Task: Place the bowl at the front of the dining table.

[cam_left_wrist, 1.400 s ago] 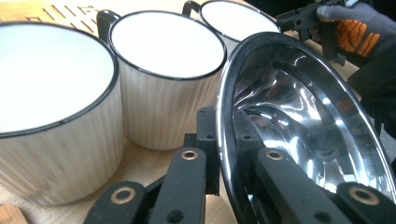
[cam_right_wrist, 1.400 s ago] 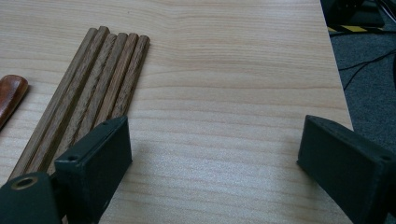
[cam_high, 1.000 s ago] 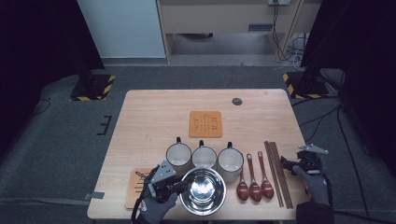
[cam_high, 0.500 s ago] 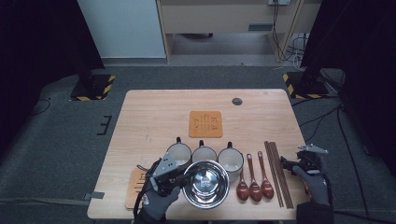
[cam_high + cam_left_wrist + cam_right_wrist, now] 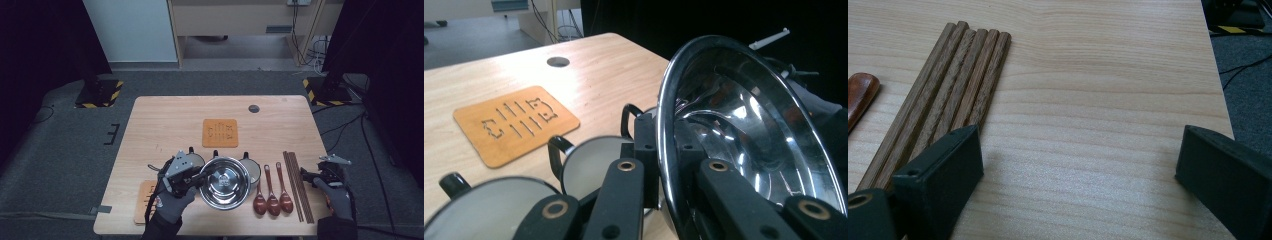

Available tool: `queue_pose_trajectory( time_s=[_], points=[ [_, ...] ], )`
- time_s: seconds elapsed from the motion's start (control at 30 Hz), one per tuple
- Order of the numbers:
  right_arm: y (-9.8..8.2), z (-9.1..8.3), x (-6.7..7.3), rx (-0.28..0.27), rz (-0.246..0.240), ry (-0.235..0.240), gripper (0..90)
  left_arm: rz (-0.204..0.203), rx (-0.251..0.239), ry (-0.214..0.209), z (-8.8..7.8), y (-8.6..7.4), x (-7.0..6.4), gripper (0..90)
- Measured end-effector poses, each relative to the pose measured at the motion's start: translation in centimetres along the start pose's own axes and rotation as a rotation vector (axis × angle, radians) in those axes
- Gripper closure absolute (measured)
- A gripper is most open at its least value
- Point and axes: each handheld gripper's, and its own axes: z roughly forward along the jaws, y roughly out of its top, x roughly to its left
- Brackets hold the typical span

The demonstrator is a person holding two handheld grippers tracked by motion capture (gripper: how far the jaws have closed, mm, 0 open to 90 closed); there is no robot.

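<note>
My left gripper [image 5: 201, 176] is shut on the left rim of a shiny steel bowl [image 5: 225, 182] and holds it tilted above the table [image 5: 165, 125]. In the left gripper view one jaw is outside and one inside the bowl [image 5: 749, 125], pinching its rim, with my left gripper [image 5: 667, 146] over white mugs [image 5: 594, 162]. The bowl hangs over the row of mugs [image 5: 196, 159] and hides the middle one. My right gripper [image 5: 312, 177] rests open at the table's right edge, beside the wooden chopsticks [image 5: 297, 185]. Nothing lies between the jaws of my right gripper [image 5: 1078, 150], only bare wood next to the chopsticks [image 5: 948, 95].
Three brown spoons [image 5: 272, 195] lie between the mugs and chopsticks. An orange cut-out coaster [image 5: 220, 132] lies mid-table, a second one [image 5: 144, 202] near the front left under my left hand. A round cable hole [image 5: 254, 108] is at the back.
My left gripper has lifted the bowl off the table's front and carried it up and away, over the mugs, tilting it. My right gripper has stayed put.
</note>
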Motion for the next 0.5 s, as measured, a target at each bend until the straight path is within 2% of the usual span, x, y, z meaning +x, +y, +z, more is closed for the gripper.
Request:
queue_pose_trajectory(
  time_s=[0.5],
  points=[
    [0.0, 0.0, 0.0, 0.001, -0.001, 0.001, 4.4, 0.014, -0.021, 0.027, 1.0, 2.8, 0.9, 83.8]
  ],
)
